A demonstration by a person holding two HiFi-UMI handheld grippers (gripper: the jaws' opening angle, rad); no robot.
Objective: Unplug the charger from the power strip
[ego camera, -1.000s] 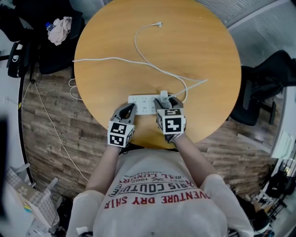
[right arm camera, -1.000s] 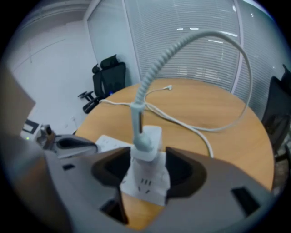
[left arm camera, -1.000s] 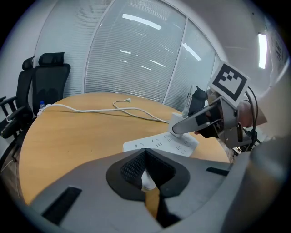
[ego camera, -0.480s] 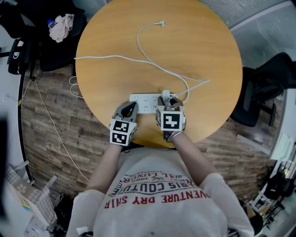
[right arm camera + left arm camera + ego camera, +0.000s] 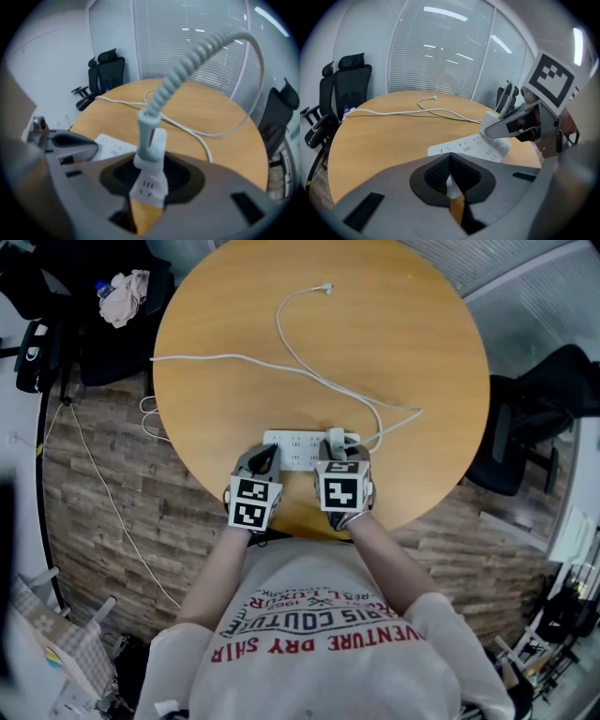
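We hold a gripper in each hand over the strip. The strip is white and long, and it lies flat. Under the strip is a round wooden table, and the table's edge runs just on our side of the strip.

The charger is a small white block. It stands upright at the right end of the strip, plugged in. The right gripper comes down on that end of the strip. Its jaws have just been closing, and now its fingers press on the charger, one on each side. A bendy grey cord sticks up out of the charger, away from the strip.

The left gripper is over the left part of the strip. Its fingers are squeezed together at the tips and hold nothing. They point down at the strip, but we cannot tell if they touch it.

Two white cords lie behind the strip and cross each other. One of them ends loose, well behind the strip. A black chair stands off to the right of the strip.
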